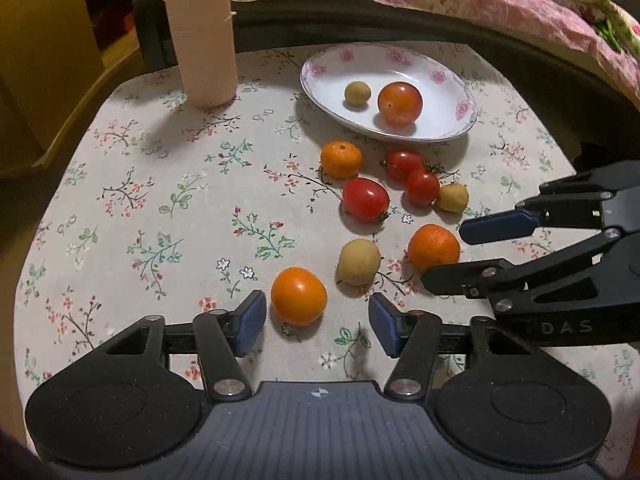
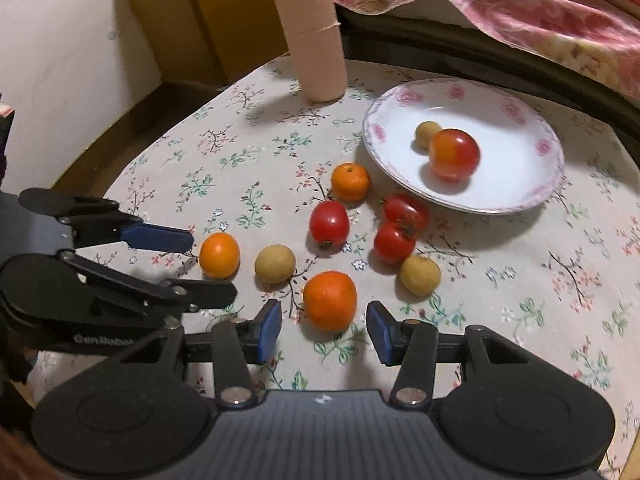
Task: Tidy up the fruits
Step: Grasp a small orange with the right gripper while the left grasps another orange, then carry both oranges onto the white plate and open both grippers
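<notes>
Lying between the parted, untouching pads of each hand-held gripper: left (image 1: 318,326), orange tomato (image 1: 299,296); right (image 2: 324,334), mandarin (image 2: 330,301).

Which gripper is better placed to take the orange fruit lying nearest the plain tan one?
Right. The right gripper is open with that orange fruit centred between its pads. The left gripper is lined up on a different orange fruit, hard against one pad.
</notes>
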The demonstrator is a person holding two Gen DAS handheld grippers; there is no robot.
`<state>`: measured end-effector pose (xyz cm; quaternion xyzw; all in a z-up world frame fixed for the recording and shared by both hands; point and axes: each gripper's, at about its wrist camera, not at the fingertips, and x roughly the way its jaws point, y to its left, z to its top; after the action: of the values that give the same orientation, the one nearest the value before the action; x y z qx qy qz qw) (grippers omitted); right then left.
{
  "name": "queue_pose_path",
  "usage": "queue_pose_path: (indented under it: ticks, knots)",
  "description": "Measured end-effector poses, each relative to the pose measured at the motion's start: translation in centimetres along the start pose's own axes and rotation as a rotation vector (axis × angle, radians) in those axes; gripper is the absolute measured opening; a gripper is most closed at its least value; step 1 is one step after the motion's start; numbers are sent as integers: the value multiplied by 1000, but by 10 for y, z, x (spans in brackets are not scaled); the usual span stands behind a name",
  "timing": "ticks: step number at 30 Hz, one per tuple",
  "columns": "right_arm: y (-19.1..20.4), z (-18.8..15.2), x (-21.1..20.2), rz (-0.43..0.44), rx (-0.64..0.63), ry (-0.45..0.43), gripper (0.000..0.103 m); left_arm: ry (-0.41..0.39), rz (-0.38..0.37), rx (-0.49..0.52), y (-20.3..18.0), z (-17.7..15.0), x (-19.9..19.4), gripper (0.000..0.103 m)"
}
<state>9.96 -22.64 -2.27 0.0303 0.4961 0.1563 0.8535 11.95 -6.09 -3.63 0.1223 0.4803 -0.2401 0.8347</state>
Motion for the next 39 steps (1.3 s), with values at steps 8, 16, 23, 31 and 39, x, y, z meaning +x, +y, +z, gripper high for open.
queue_pose_path:
  ticks: [8, 16, 23, 31, 39]
  knots:
    - [-4, 1, 15, -7, -10, 35, 50, 26, 1, 7, 1, -1, 13, 63]
    - [-6, 2, 19, -21, 2, 54, 44, 19, 19, -3, -2, 2, 22, 61]
    - [-2, 2, 15, -23, -21, 56, 33, 22, 29, -20, 1, 3, 18, 41]
    - [-9, 0, 8, -9, 6, 71, 33, 21, -20, 19, -9, -1, 9, 41]
    - [-5, -5, 12, -31, -50, 88, 34, 41, -2, 92, -21, -6, 17, 43]
